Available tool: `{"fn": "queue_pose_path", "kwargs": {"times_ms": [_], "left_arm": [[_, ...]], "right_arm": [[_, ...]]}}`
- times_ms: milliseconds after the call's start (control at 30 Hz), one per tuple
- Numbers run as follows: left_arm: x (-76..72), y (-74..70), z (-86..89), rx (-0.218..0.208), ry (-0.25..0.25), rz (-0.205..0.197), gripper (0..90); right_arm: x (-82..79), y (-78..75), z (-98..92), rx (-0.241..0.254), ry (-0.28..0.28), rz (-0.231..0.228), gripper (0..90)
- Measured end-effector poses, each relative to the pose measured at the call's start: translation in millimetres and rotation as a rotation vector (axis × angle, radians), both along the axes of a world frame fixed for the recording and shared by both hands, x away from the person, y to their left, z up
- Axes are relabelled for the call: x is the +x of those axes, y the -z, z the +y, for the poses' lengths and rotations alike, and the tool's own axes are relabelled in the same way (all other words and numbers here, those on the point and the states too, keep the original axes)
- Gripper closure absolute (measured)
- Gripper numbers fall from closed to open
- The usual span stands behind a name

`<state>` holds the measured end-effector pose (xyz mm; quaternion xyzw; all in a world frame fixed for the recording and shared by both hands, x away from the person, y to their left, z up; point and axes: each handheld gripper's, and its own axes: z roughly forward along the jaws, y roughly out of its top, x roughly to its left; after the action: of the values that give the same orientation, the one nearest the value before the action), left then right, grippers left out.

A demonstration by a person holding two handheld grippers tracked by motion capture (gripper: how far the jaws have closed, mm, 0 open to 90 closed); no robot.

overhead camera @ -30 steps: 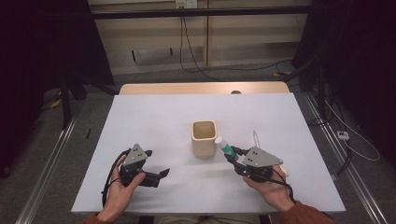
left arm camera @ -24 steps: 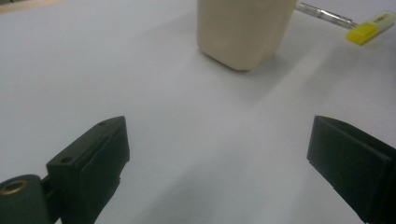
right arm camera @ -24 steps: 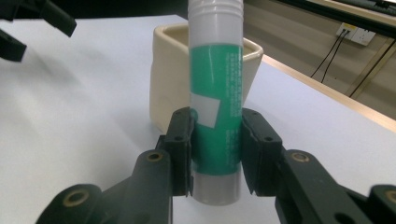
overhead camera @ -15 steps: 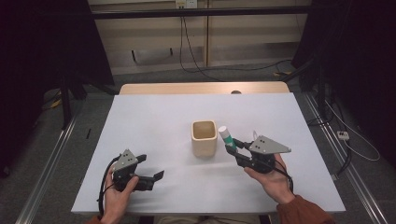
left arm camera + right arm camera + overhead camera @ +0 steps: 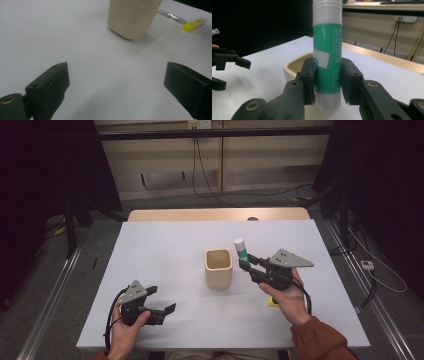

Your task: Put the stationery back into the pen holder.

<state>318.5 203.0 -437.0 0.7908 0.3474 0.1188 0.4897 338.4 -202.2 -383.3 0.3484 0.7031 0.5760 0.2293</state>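
Note:
A green glue stick (image 5: 242,251) with a white cap stands upright in the air, just right of a beige cup (image 5: 219,268) at the table's middle. My right gripper (image 5: 247,264) is shut on the glue stick (image 5: 327,55), its jaws pressing the lower part of the tube, and the cup (image 5: 294,67) sits right behind it. My left gripper (image 5: 161,304) is open near the table's front left, low over the white surface, with nothing between its jaws. In the left gripper view the cup (image 5: 132,17) stands ahead, past my left gripper (image 5: 116,82).
A yellow highlighter (image 5: 193,24) and a thin clear pen (image 5: 171,17) lie on the white table (image 5: 165,255) right of the cup. The yellow highlighter (image 5: 272,302) peeks out under the right hand. The left gripper (image 5: 227,63) appears far left in the right gripper view.
My right gripper has lifted the glue stick from the table and carried it up beside the cup's right rim. The left gripper has drawn back toward the front edge.

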Motion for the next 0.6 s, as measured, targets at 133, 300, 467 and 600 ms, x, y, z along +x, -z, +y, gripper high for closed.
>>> {"fn": "queue_pose_path", "kwargs": {"times_ms": [133,300,467,600], "left_arm": [[-0.1,-0.3,2.6,-0.008,-0.017,-0.002,6.2],[0.5,-0.5,2.7,-0.004,-0.004,-0.007,6.2],[0.1,-0.5,2.3,0.001,-0.004,-0.013,6.2],[0.0,-0.4,0.8,0.006,0.010,-0.021,6.2]], "right_arm": [[8.7,-9.4,3.7,0.029,-0.016,-0.042,67.0],[19.8,-15.2,14.7,0.051,-0.028,-0.057,67.0],[28.7,-14.7,30.3,0.059,-0.051,-0.054,66.9],[38.3,-11.1,42.7,0.051,-0.063,-0.039,66.9]]}}
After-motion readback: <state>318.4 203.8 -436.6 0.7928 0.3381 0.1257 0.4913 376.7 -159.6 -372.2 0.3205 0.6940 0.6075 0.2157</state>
